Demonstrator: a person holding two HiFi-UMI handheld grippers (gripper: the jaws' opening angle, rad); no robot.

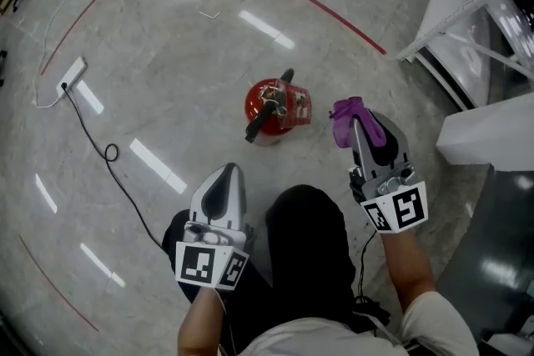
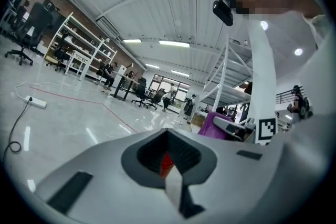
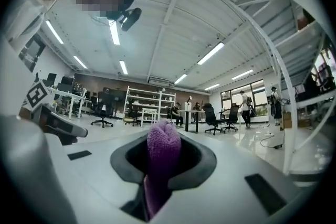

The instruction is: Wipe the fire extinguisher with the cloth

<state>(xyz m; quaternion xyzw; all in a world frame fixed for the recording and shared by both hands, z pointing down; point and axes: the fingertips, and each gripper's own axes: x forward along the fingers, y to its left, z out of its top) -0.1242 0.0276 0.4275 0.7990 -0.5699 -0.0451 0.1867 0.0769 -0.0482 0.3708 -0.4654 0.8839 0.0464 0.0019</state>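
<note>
Purple cloth (image 1: 347,116) clamped in right gripper (image 1: 358,124) hangs near fire extinguisher (image 1: 276,107), ready to wipe; left gripper (image 1: 229,172) closed, empty.

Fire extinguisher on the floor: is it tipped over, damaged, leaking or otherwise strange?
Nothing stands out. The fire extinguisher appears to stand upright on the floor, with no spill around it and no damage visible from the head view. The purple cloth is clamped in the right gripper, apart from it.

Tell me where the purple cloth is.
In the head view, the purple cloth is clamped in the right gripper, just right of the red fire extinguisher.
</note>
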